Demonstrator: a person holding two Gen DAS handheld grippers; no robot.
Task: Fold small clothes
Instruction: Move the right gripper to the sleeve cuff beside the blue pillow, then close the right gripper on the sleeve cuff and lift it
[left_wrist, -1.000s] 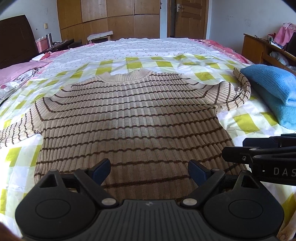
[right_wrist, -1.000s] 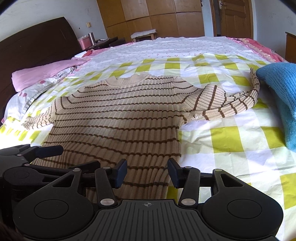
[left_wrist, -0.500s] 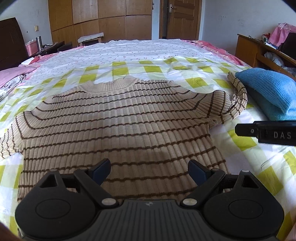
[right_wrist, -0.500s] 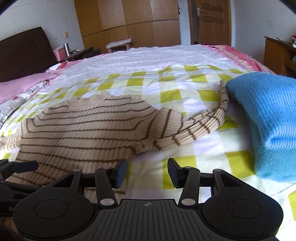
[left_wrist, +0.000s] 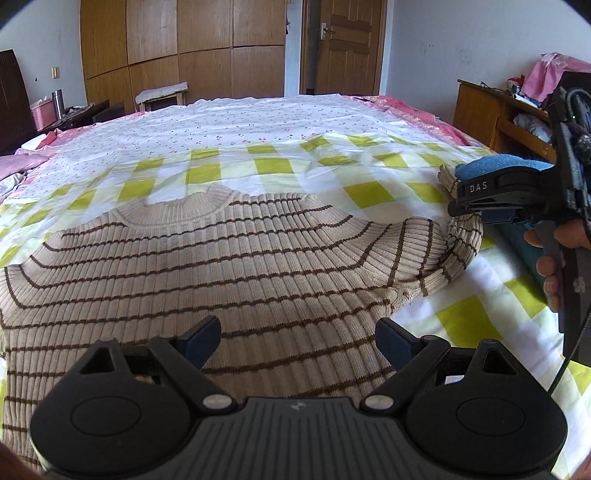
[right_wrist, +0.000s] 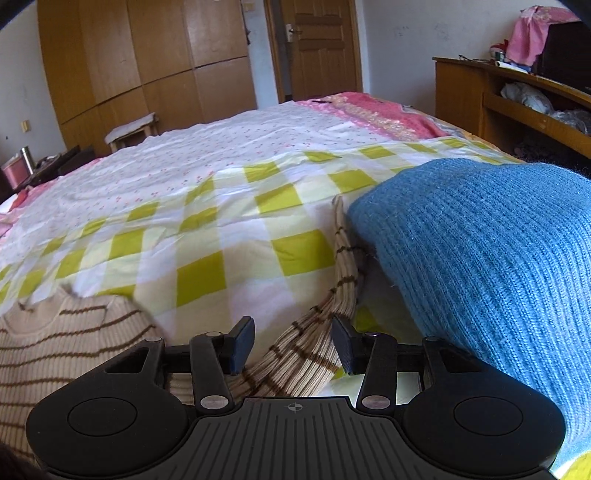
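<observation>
Right wrist view: your right gripper (right_wrist: 293, 345), fingers apart, straddles the sweater (left_wrist: 221, 266) sleeve (right_wrist: 306, 339), ready to fold it inward.

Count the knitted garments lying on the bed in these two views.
2: the striped sweater spread flat on the checked sheet, and a folded blue sweater against its right sleeve. Others may be hidden outside the views.
</observation>
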